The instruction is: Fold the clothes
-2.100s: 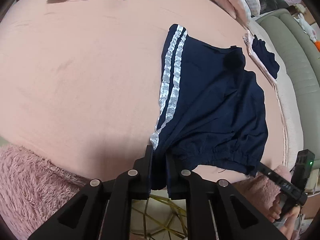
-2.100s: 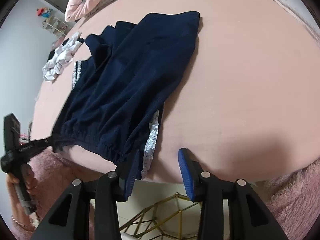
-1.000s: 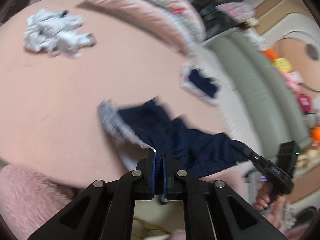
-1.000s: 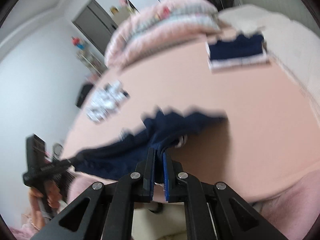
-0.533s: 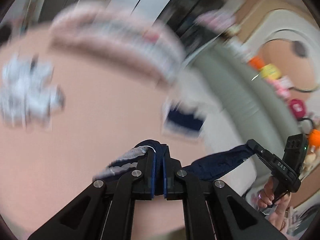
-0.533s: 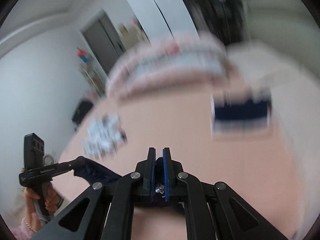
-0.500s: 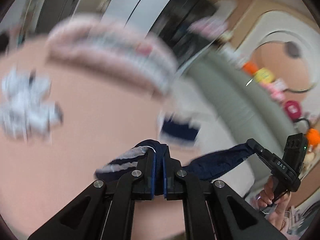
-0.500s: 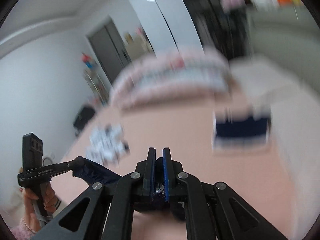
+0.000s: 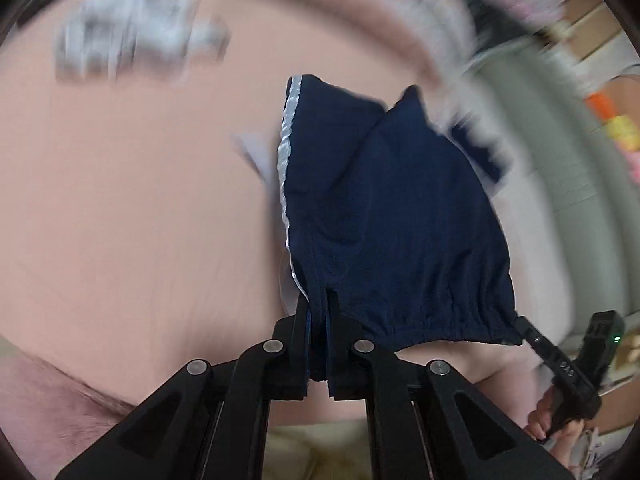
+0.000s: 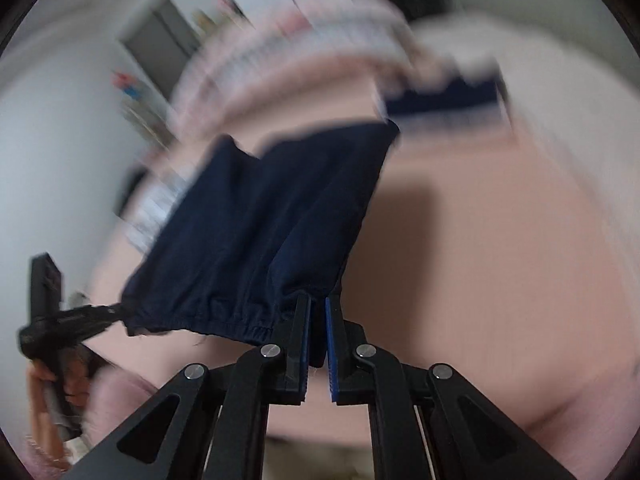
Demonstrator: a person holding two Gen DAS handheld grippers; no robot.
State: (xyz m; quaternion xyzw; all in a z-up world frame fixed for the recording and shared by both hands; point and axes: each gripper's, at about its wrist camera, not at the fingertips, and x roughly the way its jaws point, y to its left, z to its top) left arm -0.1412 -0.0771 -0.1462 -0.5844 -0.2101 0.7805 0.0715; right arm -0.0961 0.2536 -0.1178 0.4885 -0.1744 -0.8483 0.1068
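A pair of navy shorts [image 9: 392,216] with a white side stripe hangs spread over the pink bed [image 9: 120,200], its elastic waistband stretched between both grippers. My left gripper [image 9: 319,300] is shut on one waistband corner. My right gripper [image 10: 317,304] is shut on the other corner, and shows in the left wrist view at the far right [image 9: 524,330], held by a hand. The same navy shorts [image 10: 272,232] fill the middle of the right wrist view, where the left gripper [image 10: 116,312] appears at the left. Both views are motion-blurred.
A crumpled white garment [image 9: 136,40] lies at the far left of the bed. A folded navy and white garment [image 10: 444,100] sits at the far right. Pink pillows [image 9: 360,4] line the far edge, and a grey-green sofa [image 9: 560,152] stands beyond.
Both grippers swung the shorts up high, then came down again. The shorts, bunched a second ago, now hang spread out over the bed with their legs flung forward.
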